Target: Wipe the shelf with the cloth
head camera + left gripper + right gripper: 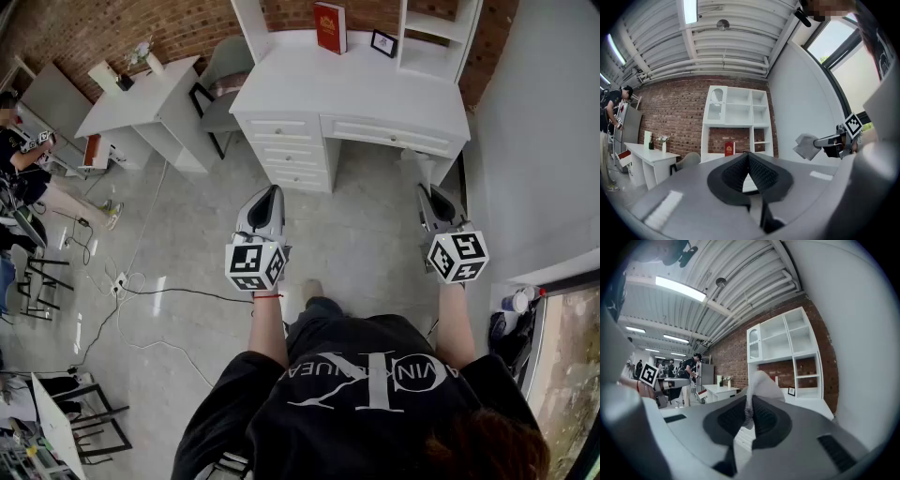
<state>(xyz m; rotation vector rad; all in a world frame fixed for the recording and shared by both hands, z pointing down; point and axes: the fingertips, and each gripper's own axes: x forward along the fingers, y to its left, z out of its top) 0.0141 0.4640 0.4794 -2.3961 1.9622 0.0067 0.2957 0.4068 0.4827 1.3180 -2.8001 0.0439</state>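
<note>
**Cloth gripped, shelf not yet reached**

Right tool (750, 401) is pinched almost closed on the grey cloth (761, 383), which sticks out past its tips. Left tool (748, 157) has its jaws together w/ nothing in them. Both are held level. The shelf (433, 26) stands well ahead of both tools, at the back of the white counter (309, 89), so I'd say wiping hasn't begun.

To do it well: hold the pinch firm, bring the right tool fwd & up to a shelf board, lay the cloth flat, wipe along the board w/ even pressure.

In the way: red book (330, 26) & small picture frame (383, 42) on the counter ahead of the tools; go round them. A chair (220, 70) sits ahead-left of the left tool. Cables (141, 292) on the floor, left of the left tool, are a trip risk.
</note>
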